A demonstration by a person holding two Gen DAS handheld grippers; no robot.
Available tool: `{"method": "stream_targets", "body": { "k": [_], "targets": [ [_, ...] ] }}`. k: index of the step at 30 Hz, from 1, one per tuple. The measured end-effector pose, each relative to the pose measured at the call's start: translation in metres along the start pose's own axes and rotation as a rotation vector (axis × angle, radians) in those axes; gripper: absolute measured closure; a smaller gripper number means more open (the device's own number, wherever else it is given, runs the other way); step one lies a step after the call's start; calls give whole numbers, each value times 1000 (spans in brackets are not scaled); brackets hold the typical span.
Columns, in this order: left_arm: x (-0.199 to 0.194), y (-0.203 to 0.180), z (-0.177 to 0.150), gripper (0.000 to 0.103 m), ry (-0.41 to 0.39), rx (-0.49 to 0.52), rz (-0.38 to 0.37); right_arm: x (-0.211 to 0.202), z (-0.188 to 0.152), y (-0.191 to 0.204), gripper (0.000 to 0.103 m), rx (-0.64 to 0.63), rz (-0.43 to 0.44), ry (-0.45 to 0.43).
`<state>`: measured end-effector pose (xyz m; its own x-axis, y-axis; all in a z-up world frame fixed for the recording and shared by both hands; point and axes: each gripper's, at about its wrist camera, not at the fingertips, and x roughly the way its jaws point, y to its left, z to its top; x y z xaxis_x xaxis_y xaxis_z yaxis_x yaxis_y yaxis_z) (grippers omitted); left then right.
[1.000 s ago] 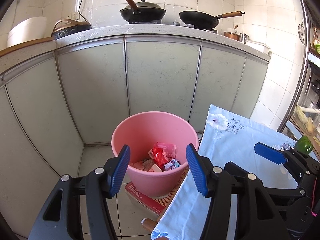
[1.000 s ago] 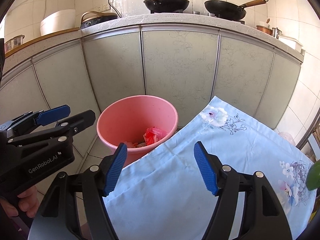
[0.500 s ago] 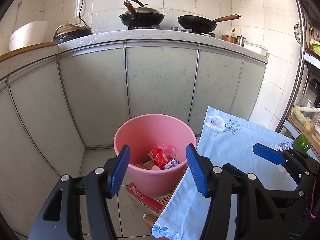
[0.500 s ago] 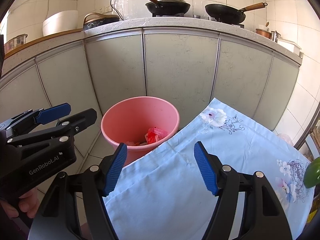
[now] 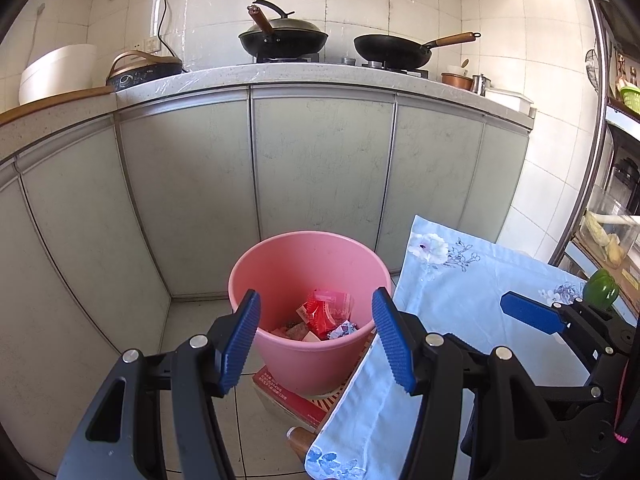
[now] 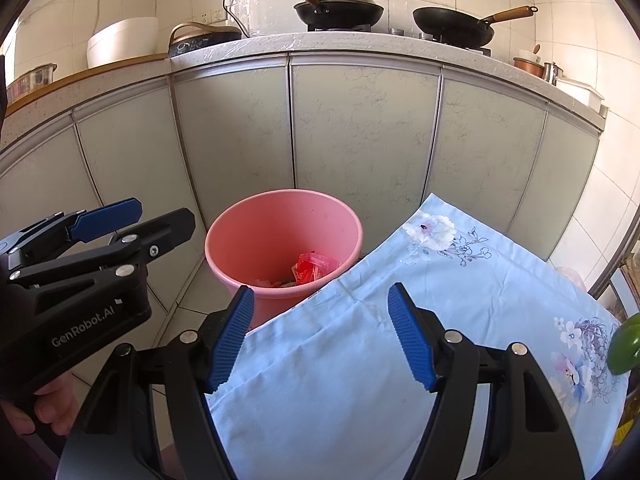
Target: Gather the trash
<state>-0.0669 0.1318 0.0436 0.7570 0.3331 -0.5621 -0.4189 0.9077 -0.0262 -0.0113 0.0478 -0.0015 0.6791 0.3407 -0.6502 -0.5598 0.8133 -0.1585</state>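
A pink bucket (image 5: pixel 304 264) stands on the floor against the kitchen cabinets, beside a table under a light-blue flowered cloth (image 5: pixel 460 300). Inside it lie a red wrapper (image 5: pixel 324 312) and other scraps of trash. My left gripper (image 5: pixel 316 296) hangs open over the bucket's near rim with nothing between its fingers. My right gripper (image 6: pixel 320 292) is open too, above the cloth's left edge, also empty. The bucket (image 6: pixel 280 232) and red wrapper (image 6: pixel 314 268) show beyond it. Each gripper appears in the other's view: the right gripper (image 5: pixel 532 312), the left gripper (image 6: pixel 108 220).
A green pepper (image 6: pixel 624 344) sits at the table's far right. A red box (image 5: pixel 288 396) lies under the bucket. Grey cabinet doors (image 5: pixel 320 168) close off the back, with two woks (image 5: pixel 284 38) on the counter above. A hand (image 6: pixel 52 408) holds the left gripper.
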Motion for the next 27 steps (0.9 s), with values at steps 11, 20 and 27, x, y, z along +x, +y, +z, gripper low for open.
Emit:
{"method": "stream_targets", "body": {
  "k": [11,20,27],
  "targets": [
    [6,2,1,46,10,0,-3,4,0,2,33,-5,0,13],
    [9,3,1,46,14,-2,-2,8,-1,3,33,-2,1,25],
    [17,4,-2,46,31,-9,-1,13,-4,3,33,-1,1,40]
  ]
}}
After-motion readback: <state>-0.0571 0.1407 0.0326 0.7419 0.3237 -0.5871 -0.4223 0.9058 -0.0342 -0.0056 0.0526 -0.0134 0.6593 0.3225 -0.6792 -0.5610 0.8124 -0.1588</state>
